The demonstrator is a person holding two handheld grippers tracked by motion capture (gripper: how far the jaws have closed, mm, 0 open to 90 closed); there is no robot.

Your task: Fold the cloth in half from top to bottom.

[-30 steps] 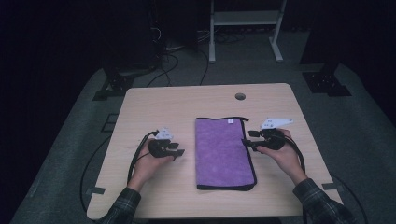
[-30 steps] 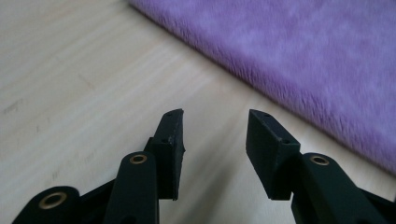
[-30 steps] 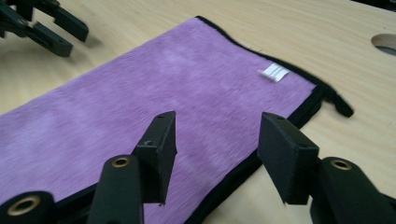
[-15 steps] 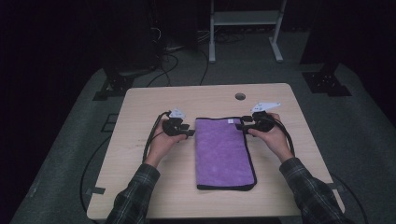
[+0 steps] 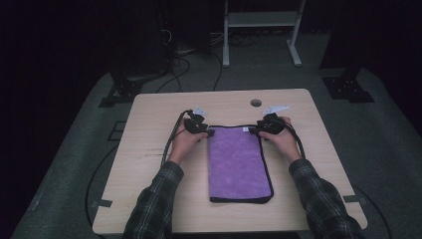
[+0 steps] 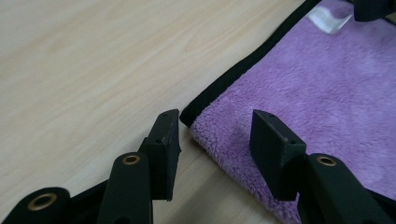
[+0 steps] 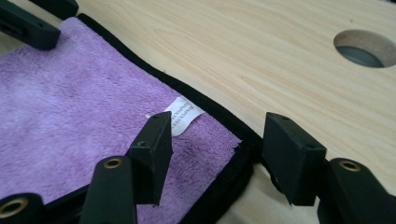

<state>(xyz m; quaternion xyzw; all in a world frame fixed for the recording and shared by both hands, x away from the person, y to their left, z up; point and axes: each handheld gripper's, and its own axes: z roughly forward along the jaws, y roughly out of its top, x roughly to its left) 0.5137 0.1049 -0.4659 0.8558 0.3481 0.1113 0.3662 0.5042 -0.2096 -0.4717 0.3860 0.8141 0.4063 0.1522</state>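
Both grippers forward to purple towel point(image 5: 239, 162) far corners, left gripper point(image 5: 208, 133), right gripper point(image 5: 255, 131)

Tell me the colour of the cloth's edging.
Black: the purple cloth has a black edging all round, clearest in the left gripper view.

Left gripper point(image 5: 208, 132) and right gripper point(image 5: 255, 131) low, jaws parted.

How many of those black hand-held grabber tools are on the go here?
2. The left gripper is at the far left corner of the purple towel; the right gripper is at its far right corner, near the white label. Each one's fingers straddle its corner.
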